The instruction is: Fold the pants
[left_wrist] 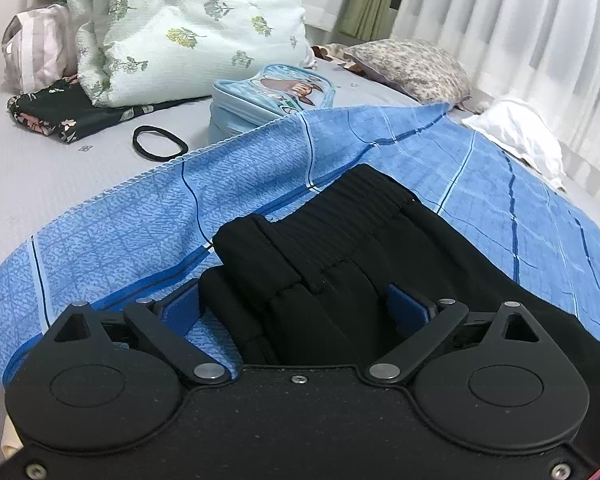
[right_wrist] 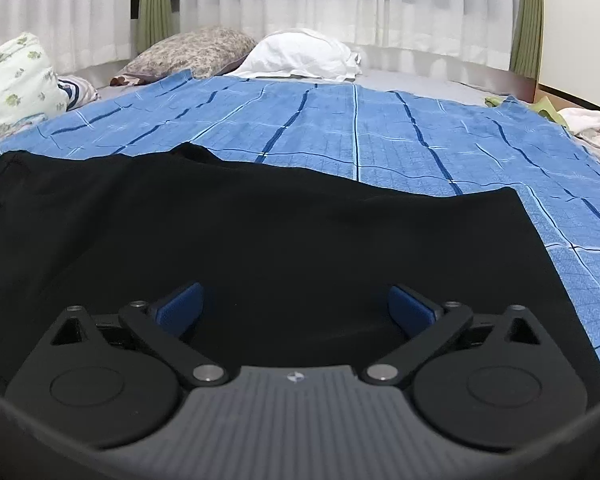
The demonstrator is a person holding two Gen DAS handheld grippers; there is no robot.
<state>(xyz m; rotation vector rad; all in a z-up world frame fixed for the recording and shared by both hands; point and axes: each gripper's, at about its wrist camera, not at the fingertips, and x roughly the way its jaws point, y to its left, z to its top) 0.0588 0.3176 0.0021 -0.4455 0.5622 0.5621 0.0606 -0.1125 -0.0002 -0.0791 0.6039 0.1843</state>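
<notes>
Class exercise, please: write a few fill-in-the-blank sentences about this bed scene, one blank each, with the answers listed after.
1. The pants on the bed are ____ in colour.
2. They lie on a ____ checked blanket.
3. The jaws of the left gripper and the right gripper are both ____.
4. The loop-shaped hair band lies beside a light-blue ____.

Answers: black; blue; open; pouch

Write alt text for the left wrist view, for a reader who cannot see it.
The open left claw straddles the bunched waistband end of black fabric pants lying on a blue checked woven blanket spread over a bed. Beyond the blanket are a black elastic hair band, a light blue cartoon-print zip case and a white floral quilted bundle.
</notes>
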